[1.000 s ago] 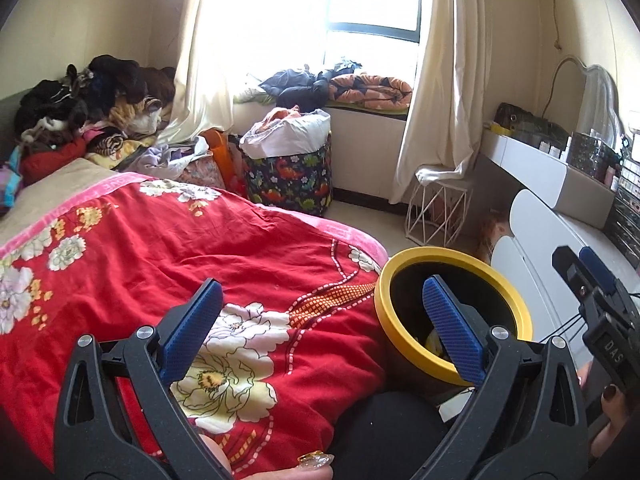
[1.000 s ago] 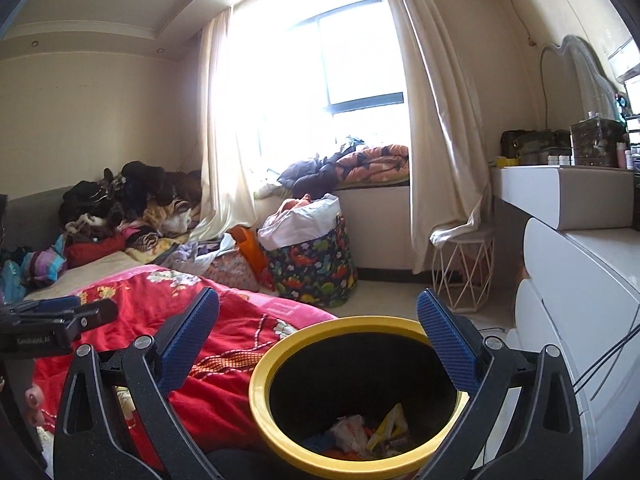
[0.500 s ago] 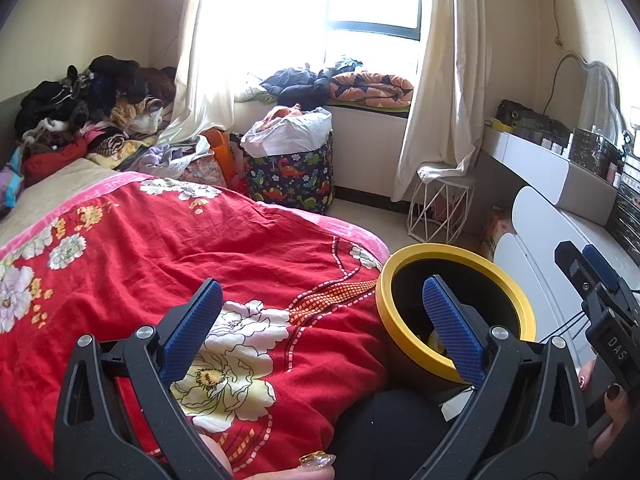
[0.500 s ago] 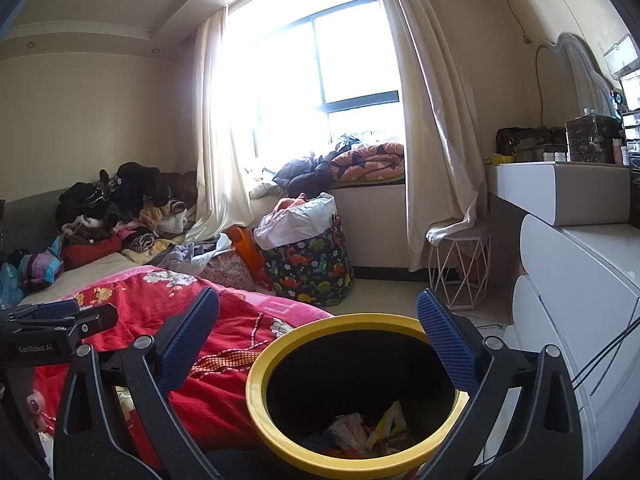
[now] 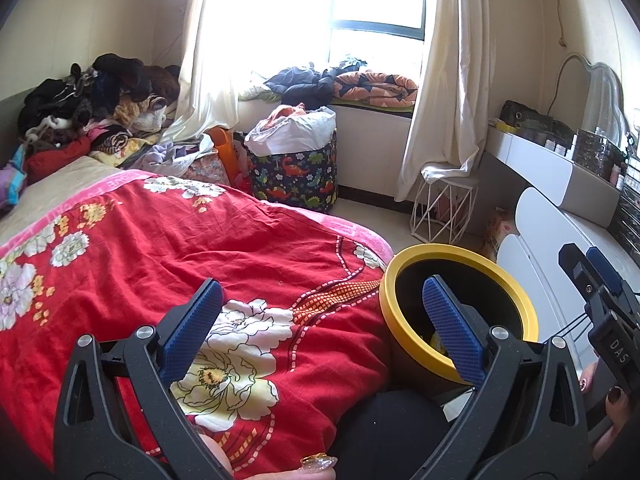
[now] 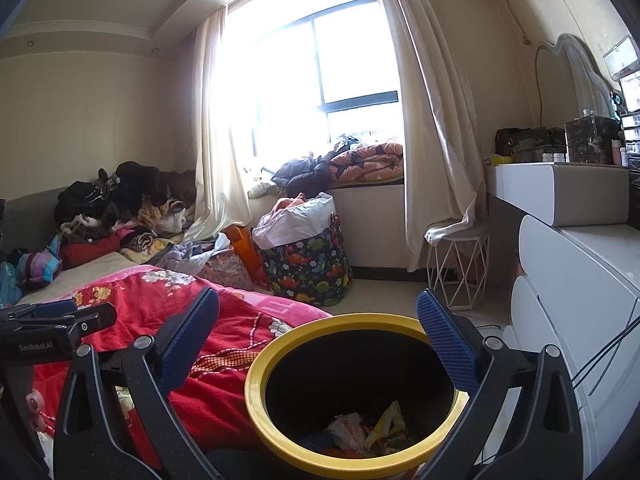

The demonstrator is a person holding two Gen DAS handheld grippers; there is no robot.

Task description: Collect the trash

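Hovering both empty, wide-open tools, left tool [image 5: 320, 320] and right tool [image 6: 318, 334], by the bin [image 6: 340, 320], guessing I hunt more trash next.

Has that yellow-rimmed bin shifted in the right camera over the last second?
Barely. The yellow-rimmed bin stays beside the red quilt; the window sits slightly lower, so the camera tilted.

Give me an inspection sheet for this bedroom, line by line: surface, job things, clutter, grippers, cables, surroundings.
Surface: red floral bedspread, no loose trash seen on it.
Job's things: yellow-rimmed bin beside the bed, wrappers at its bottom.
Clutter: clothes pile at the bed's far end; full dinosaur-print basket on the floor.
Grippers: left gripper open, empty, over the bedspread; right gripper open, empty, above the bin.
Cables: thin black wires across the white dresser.
Surroundings: window, curtains, wire stool.
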